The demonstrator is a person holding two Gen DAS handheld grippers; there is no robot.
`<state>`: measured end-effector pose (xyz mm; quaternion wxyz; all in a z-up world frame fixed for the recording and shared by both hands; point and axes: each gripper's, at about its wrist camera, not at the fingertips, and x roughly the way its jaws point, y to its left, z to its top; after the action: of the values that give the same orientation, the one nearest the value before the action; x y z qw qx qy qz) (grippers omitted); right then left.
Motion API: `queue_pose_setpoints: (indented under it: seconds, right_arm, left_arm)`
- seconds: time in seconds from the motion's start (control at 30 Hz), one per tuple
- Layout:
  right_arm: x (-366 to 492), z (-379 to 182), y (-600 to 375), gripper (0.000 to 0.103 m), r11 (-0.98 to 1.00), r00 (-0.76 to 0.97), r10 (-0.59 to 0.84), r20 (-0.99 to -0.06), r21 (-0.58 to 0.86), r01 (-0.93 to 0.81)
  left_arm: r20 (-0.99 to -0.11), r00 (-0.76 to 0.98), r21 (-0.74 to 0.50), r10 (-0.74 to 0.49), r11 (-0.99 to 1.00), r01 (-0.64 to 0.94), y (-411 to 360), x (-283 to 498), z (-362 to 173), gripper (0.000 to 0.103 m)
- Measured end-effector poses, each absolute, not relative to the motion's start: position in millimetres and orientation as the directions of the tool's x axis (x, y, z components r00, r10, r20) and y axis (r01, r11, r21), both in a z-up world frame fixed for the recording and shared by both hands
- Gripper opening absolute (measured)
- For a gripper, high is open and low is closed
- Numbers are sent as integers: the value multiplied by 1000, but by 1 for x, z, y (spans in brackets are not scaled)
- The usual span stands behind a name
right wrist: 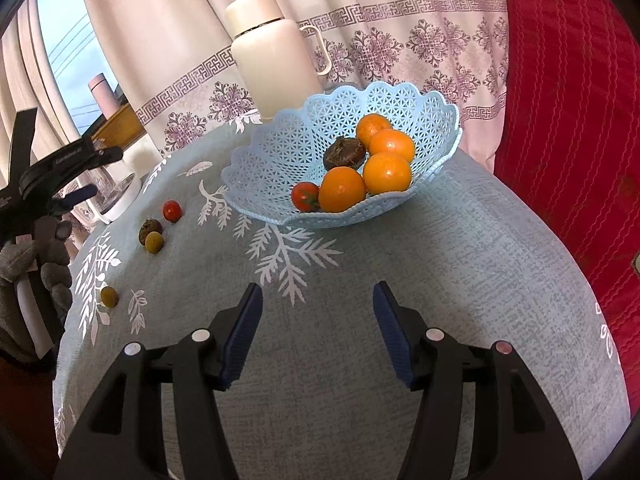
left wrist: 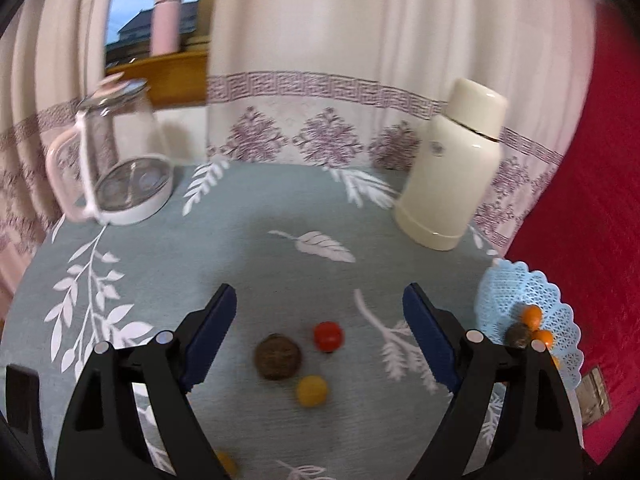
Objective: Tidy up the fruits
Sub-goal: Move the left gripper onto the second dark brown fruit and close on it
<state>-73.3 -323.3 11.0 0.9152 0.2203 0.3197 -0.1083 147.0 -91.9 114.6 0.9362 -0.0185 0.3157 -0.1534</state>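
Note:
My left gripper is open above three loose fruits on the grey-blue tablecloth: a red tomato, a brown round fruit and a small yellow fruit. Another yellow fruit lies at the bottom edge. In the right wrist view, my right gripper is open and empty over bare cloth, in front of the light blue lattice basket. That basket holds several oranges, a brown fruit and a tomato. The loose fruits lie to its left.
A cream thermos stands at the back right, behind the basket. A glass jug with a white base stands at the back left. Patterned curtains hang behind the table, and a red cloth lies on the right. A gloved hand holds the left gripper.

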Motion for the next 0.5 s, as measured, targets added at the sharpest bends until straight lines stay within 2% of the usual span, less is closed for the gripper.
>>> queue_pose_setpoints:
  seconds: [0.4,0.5]
  right_arm:
    - [-67,23,-310,58,887,774,6,-633,361,289]
    - [-64,28,-299,58,901,781,20,-624,349,256]
  left_arm:
    - [-630,731,-112,-262,962,248,-75,159,96,87]
    - [-663,706,-106,-249,965,240,-75,167,83,82]
